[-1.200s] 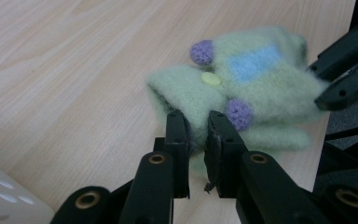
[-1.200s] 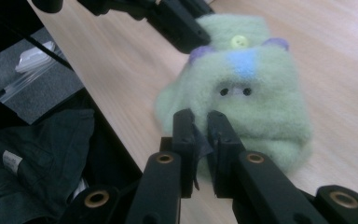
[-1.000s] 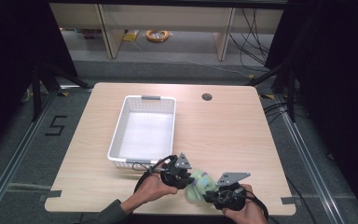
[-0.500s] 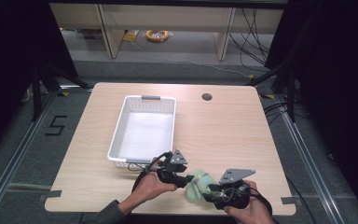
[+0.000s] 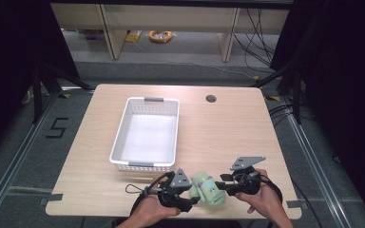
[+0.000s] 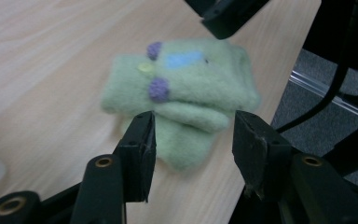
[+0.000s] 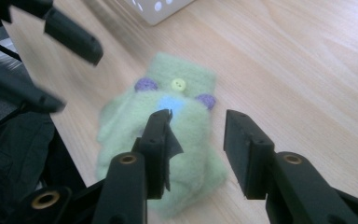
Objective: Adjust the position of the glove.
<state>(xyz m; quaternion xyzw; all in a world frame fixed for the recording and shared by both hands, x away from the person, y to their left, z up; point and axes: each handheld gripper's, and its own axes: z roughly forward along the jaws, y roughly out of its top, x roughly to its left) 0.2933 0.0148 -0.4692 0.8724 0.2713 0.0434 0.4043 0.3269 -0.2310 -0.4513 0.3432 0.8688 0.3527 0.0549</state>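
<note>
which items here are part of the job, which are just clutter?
In the job:
- green felt pouch, folded, lying near the table's front edge
- left hand-held gripper and right hand-held gripper, either side of it, jaws just opened, not gripping

Lying about:
- white basket
- orange cable coil on the floor beyond the table

Both grippers' jaws off the green cloth (image 5: 207, 188), now apart
</note>
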